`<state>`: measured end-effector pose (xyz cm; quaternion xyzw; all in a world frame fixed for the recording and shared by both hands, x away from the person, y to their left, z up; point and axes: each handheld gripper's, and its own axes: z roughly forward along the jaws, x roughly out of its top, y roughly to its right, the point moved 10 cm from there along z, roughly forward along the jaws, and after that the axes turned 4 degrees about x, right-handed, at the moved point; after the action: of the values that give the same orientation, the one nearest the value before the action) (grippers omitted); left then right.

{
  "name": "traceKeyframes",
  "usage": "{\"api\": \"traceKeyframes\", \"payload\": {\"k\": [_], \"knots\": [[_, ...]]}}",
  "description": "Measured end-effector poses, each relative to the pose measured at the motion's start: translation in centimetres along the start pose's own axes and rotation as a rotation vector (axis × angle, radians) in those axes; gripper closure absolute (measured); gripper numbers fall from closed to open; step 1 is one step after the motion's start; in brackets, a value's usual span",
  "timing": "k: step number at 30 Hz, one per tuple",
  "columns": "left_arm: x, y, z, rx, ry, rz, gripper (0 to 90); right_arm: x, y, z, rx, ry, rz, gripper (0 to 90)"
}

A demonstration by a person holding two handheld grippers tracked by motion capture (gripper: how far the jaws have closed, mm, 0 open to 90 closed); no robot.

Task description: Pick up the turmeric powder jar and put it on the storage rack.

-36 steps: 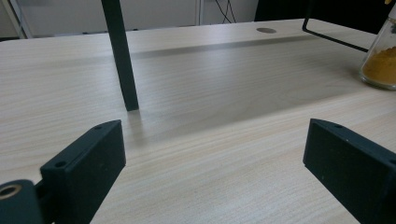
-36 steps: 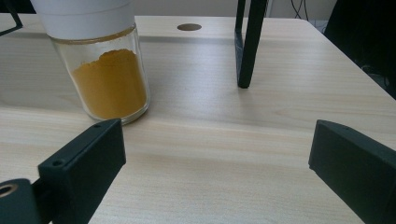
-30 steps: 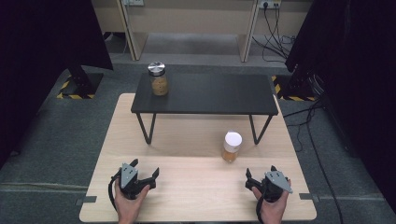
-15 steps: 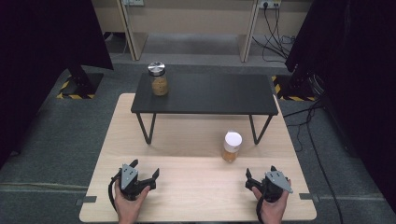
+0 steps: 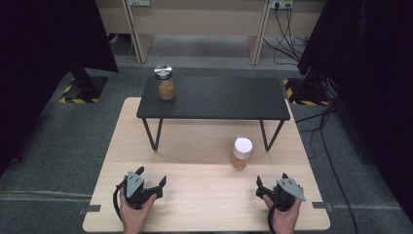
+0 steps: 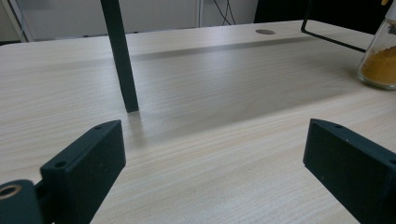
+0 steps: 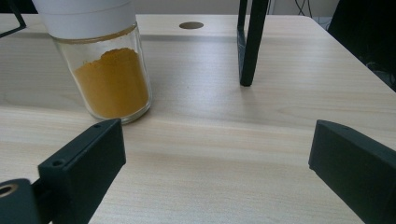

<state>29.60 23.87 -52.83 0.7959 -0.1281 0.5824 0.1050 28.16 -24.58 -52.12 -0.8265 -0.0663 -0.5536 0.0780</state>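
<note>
Now, from the high view, your left tool (image 5: 150,179) and right tool (image 5: 271,187) both rest on the near edge of the tabletop (image 5: 195,146), each with its jaws apart and nothing between them. The jar (image 5: 241,153) with the white cap stands upright on the tabletop, just ahead of your right tool and near the right leg of the black stand (image 5: 214,97); a second jar (image 5: 165,83) with a metal lid sits on top of that stand at its left end, well apart from both tools. In the left gripper view, your left tool (image 6: 212,158) faces bare wood with its jaws wide, a stand leg (image 6: 120,56) ahead and the jar (image 6: 380,56) far off at the right edge. In the right gripper view, your right tool (image 7: 217,163) is open too, and the jar (image 7: 100,60) stands close, ahead of the left jaw rather than centred between the two. Judge it as rigid, smooth glass, about half full of orange powder: light, but slippery and breakable, and easy to tip if nudged near the cap. You would do best to close on the glass body below the cap, squarely and gently.
</note>
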Motion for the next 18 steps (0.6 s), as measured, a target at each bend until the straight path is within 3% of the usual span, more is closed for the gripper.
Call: {"api": "traceKeyframes", "payload": {"k": [18], "knots": [[-0.07, 0.06, -0.12, 0.002, 0.006, -0.001, 4.5, -0.02, 0.38, -0.03, 0.017, 0.004, 0.029, 3.8]]}}
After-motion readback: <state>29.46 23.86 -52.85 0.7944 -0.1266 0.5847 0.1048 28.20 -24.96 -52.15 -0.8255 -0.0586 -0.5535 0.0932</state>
